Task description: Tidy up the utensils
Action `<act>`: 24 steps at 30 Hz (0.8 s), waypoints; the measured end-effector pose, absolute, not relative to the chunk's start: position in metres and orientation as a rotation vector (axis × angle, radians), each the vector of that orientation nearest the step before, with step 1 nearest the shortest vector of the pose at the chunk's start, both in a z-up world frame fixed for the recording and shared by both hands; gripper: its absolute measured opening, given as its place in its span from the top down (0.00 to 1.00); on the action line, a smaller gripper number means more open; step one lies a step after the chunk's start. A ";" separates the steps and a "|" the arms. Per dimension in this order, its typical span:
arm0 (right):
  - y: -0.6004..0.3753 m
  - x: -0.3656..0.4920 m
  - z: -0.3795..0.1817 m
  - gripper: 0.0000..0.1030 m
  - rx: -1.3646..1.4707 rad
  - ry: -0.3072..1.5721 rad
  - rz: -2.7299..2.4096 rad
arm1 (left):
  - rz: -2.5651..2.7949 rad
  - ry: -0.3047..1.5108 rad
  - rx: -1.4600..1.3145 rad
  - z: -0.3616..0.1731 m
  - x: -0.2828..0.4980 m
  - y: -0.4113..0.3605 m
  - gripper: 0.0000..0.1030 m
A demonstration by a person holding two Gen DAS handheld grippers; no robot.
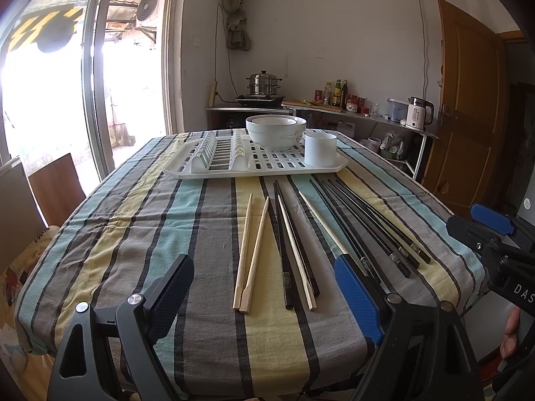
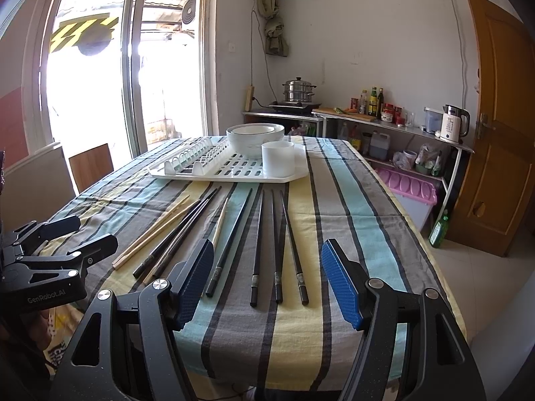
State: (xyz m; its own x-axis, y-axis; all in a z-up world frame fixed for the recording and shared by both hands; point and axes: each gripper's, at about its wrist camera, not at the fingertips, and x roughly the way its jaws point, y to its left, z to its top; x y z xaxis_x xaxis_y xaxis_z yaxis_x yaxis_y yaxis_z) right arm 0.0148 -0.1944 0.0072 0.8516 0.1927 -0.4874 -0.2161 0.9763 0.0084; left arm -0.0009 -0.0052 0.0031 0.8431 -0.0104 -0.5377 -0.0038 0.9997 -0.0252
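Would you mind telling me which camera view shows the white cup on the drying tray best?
The right wrist view shows the white cup best: it stands nearer and larger, clear of the bowls, on the drying tray. The left wrist view also shows the whole cup, only smaller and farther away.

Bright daylight floods through a glass sliding door (image 2: 100, 77) on the left. A white wall (image 2: 351, 33) backs a metal shelf (image 2: 401, 127) carrying a steamer pot (image 2: 298, 91), bottles and kettle (image 2: 453, 123); a wooden door (image 2: 498, 117) stands right.
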 end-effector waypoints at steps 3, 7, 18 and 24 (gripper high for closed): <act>-0.195 0.015 0.008 0.34 -0.047 0.508 0.216 | -0.006 0.568 -0.025 0.003 -0.001 -0.006 0.16; -0.194 0.015 0.008 0.34 -0.046 0.508 0.215 | -0.005 0.568 -0.025 0.003 -0.001 -0.006 0.16; -0.195 0.015 0.009 0.34 -0.047 0.507 0.215 | -0.006 0.567 -0.025 0.004 -0.002 -0.007 0.16; -0.195 0.014 0.009 0.34 -0.046 0.505 0.216 | -0.006 0.566 -0.025 0.003 -0.002 -0.007 0.16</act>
State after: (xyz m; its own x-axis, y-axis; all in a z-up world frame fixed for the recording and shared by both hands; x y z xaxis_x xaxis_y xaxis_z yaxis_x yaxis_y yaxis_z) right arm 0.0143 -0.1948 0.0090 0.8529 0.1938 -0.4847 -0.2166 0.9762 0.0092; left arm -0.0020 -0.0069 0.0035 0.8440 -0.0120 -0.5363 -0.0015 0.9997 -0.0248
